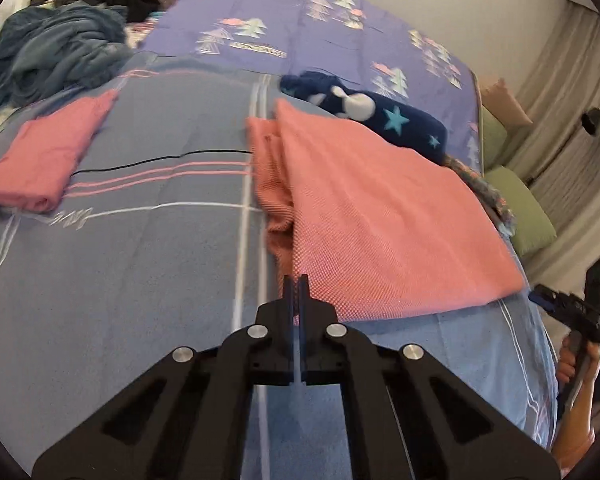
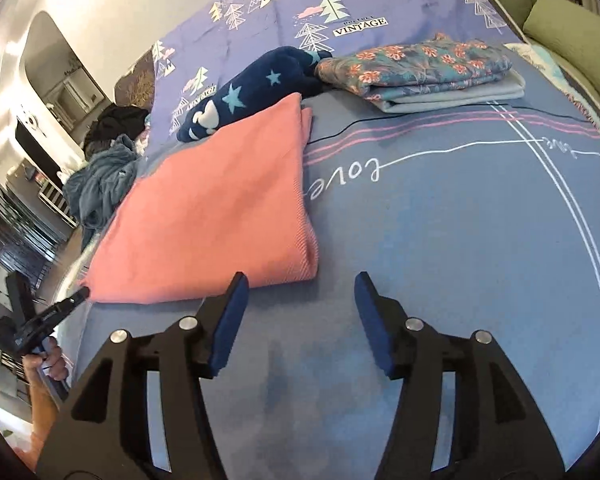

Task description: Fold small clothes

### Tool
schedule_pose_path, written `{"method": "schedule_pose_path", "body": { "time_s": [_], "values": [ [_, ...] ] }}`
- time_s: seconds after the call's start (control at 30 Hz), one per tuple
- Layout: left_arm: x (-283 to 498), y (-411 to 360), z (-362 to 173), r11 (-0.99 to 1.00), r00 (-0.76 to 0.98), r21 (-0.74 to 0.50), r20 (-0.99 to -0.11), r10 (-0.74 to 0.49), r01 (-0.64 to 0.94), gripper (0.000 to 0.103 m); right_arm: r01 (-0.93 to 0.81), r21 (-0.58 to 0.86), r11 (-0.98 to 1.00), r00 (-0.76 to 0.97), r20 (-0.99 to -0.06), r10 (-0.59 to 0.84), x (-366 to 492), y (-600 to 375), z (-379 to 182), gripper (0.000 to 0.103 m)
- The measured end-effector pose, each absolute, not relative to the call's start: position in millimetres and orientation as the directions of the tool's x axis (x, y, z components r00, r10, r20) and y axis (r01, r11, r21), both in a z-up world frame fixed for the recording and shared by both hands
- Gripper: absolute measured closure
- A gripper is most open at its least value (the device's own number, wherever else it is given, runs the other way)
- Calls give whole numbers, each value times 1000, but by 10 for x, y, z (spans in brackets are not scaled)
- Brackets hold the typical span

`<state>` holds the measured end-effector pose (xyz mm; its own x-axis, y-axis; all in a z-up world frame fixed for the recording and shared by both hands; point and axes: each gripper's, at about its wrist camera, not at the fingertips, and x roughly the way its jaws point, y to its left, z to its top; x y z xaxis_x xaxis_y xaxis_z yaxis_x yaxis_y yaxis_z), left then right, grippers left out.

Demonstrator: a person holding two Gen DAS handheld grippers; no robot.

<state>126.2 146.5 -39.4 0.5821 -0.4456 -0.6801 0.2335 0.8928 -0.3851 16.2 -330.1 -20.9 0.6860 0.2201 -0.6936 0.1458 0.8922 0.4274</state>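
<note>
Pink folded cloths [image 1: 380, 216] number two, floral one [image 2: 416, 66].

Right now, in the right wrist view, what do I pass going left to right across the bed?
Crumpled blue-grey blanket → folded pink cloth → white "love" lettering → folded floral clothes stack → green cushion.

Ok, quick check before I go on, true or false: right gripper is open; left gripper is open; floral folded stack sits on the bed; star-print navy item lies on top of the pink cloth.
1. The right gripper is open: true.
2. The left gripper is open: false, its jaws are shut at the pink cloth's near corner.
3. The floral folded stack sits on the bed: true.
4. The navy star-print item lies on the pink cloth: false, it lies behind it.
</note>
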Motion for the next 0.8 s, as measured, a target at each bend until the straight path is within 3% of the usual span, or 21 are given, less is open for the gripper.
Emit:
{"method": "schedule_pose_path", "body": {
  "time_s": [0.13,0.33,0.43,0.57,0.67,0.8],
  "values": [
    [1104,1512,-472,931,584,-317,-727,-361,180,103,134,405,905,682,-700,213,34,-3266,-226,43],
    [949,1666,-353,887,596,-422,-670,-443,186,101,160,513,843,680,-677,283,-1,-3339,-312,43],
    [890,1516,-341,866,557,-452,-671,-489,215,57,135,540,831,679,-661,319,30,-3258,-312,41],
    [908,1341,-511,775,470,-594,-633,-615,214,50,121,566,816,668,-654,355,74,-3145,-380,41],
    [948,1306,-590,743,490,-636,-590,-642,208,41,123,622,773,656,-635,407,117,-3127,-478,37],
    [1168,1344,-673,690,487,-696,-541,-686,199,41,144,719,680,685,-568,455,313,-3197,-607,31]
  ]
}}
